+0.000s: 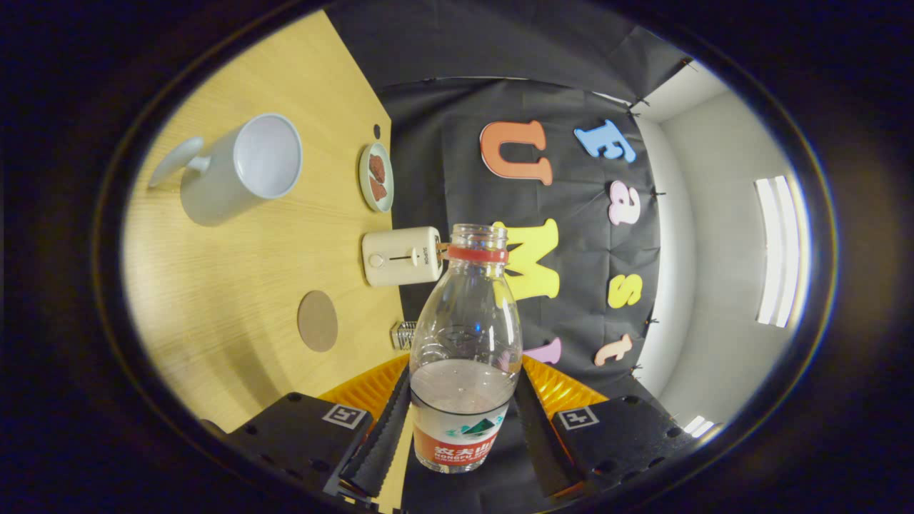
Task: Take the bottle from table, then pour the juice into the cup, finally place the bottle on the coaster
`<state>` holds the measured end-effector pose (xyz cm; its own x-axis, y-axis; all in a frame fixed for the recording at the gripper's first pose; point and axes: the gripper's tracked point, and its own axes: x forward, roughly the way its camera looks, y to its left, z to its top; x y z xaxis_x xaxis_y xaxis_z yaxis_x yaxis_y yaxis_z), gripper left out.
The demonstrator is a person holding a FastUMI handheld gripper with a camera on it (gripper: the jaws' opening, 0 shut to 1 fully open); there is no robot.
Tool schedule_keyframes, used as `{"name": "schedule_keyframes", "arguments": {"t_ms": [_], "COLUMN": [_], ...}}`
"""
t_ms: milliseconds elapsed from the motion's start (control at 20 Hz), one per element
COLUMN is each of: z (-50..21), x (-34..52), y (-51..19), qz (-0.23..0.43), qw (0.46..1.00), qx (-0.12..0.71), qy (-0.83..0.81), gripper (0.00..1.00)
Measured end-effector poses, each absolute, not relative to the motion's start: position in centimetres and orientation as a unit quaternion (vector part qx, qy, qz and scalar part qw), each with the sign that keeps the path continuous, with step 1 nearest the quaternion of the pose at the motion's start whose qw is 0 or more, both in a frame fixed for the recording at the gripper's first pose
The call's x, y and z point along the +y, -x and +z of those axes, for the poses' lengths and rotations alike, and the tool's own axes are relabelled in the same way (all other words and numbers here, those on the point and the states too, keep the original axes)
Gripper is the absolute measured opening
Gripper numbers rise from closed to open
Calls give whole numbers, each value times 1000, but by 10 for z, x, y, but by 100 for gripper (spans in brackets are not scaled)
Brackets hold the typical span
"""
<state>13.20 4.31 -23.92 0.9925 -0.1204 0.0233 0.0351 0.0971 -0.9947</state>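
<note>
Beyond my table [235, 285], a pale wood-grain top with an angled corner and a small dark hole near its far edge, the booth's wall [457, 178] is black cloth, creased and pinned at its edge with small clips. More black cloth [485, 43] is stretched above it. Past the cloth's edge I see a plain white room wall [714, 235], smooth and bare, meeting a paler white surface [678, 89] at a corner. Two long bright light panels [775, 250] glow on that white wall, side by side, and another small bright patch [696, 425] shows lower down.
</note>
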Motion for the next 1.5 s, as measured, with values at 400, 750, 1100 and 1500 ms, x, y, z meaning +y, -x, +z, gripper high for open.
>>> {"name": "schedule_keyframes", "arguments": {"t_ms": [400,750,1100,1500], "z": [-238,-234,-233,-227], "x": [68,80,85,92], "y": [-128,-136,-131,-130], "qz": [-52,-56,-57,-60], "qw": [681,656,648,639], "qx": [2,-7,-12,-19], "qy": [731,752,759,767], "gripper": [82,82,82,82]}}
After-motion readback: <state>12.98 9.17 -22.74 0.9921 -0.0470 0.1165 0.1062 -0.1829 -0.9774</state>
